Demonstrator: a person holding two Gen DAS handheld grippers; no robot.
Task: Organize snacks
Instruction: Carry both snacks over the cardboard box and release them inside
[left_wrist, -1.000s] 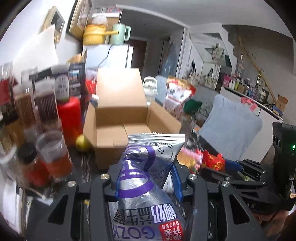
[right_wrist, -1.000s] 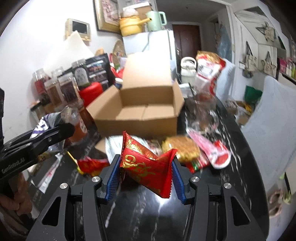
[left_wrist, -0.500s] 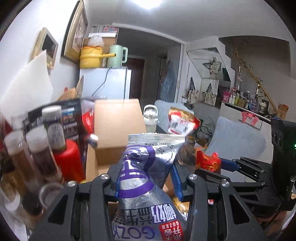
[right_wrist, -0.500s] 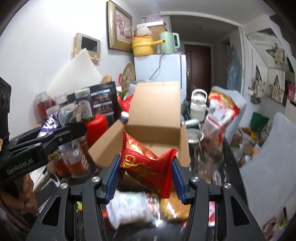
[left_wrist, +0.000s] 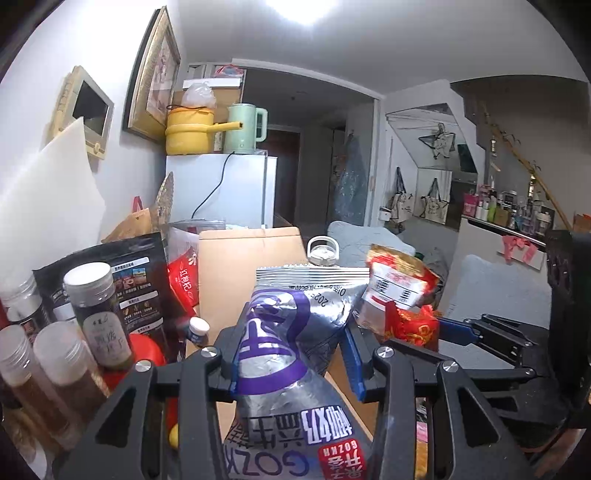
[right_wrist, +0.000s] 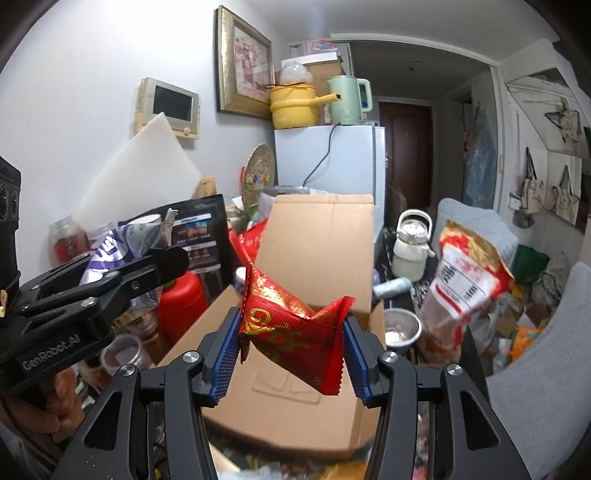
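Crinkled glossy silver foil snack bag (left_wrist: 291, 339), shiny red foil packet (right_wrist: 295, 332), matt brown cardboard box (right_wrist: 317, 251), ribbed blue plastic tool pads (right_wrist: 225, 354), matt black plastic tool frame.

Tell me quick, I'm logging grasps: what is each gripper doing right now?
Left gripper: closed on the silver and purple snack bag.
Right gripper: closed on the red snack packet.

A glaring white ceiling lamp (left_wrist: 303, 9) at the top of the left wrist view lights both pictures evenly, sharp at centre, with fisheye bending and dark vignetted corners.
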